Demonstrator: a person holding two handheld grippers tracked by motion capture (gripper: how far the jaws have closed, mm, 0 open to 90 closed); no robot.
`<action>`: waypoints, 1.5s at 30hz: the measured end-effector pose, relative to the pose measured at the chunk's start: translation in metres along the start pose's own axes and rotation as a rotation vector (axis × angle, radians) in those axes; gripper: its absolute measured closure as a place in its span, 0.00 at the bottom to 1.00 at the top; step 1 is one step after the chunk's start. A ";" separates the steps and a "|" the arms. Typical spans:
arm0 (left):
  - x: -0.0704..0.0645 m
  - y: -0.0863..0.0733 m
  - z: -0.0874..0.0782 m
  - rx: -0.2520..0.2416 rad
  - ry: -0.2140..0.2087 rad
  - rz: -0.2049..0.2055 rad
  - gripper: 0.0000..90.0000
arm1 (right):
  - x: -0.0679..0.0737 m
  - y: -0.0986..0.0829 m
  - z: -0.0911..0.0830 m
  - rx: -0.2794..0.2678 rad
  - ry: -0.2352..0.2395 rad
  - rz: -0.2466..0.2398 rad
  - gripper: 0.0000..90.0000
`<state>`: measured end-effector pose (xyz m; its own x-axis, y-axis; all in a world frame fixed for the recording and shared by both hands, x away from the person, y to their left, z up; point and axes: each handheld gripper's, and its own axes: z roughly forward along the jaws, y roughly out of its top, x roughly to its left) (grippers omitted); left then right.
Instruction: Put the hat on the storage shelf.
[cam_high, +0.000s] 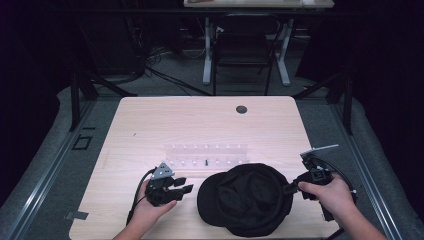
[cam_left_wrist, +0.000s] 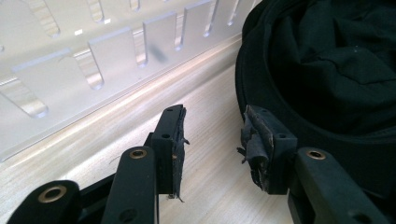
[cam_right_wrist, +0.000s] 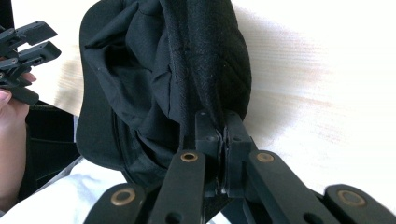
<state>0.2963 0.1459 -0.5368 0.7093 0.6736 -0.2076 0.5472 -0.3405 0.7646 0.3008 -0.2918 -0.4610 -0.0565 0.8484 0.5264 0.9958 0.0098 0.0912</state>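
- The right gripper (cam_right_wrist: 223, 135) has its two black jaws pressed tight together on the rim of the soft black cloth cap (cam_high: 245, 197). The pinch is on the cap's right side, so I think the cap is held there to keep it from sliding while the other side gets picked up.
- In the right gripper view the cloth folds up between the jaws and the cap hangs open, with its dark inside showing.
- The left gripper (cam_left_wrist: 212, 140) has its jaws wide apart with nothing between them. One jaw is just beside the cap's left rim. I cannot tell if it touches.
- The torn pads (cam_left_wrist: 253, 144) on those jaws look frayed, so a grip there may slip a little.
- The cap lies on the pale wooden table (cam_high: 150, 120), close to the near edge and a bit toward the right corner.
- Behind the cap, near the middle of the table, lies a clear plastic rack with slots (cam_high: 206, 155).
- The right hand (cam_high: 334, 196) comes in from the near right corner and points its gripper left, toward the cap.
- The left hand (cam_high: 150, 207) comes in from the near edge, low on the table, and points its gripper right, toward the cap.
- Both forearms slant in toward the cap from each side.
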 end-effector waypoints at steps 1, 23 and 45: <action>0.000 0.000 0.000 -0.005 0.003 -0.006 0.65 | 0.001 0.001 -0.002 0.019 0.003 -0.006 0.98; 0.009 -0.003 -0.001 0.004 0.026 -0.027 0.62 | 0.035 0.010 -0.022 -0.016 0.106 0.008 0.98; 0.014 -0.005 0.000 0.022 0.030 -0.044 0.54 | 0.062 0.011 -0.048 -0.085 0.274 -0.072 0.98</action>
<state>0.3040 0.1568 -0.5435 0.6707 0.7075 -0.2227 0.5876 -0.3237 0.7416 0.3051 -0.2651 -0.3868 -0.1558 0.6726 0.7234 0.9795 0.0104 0.2013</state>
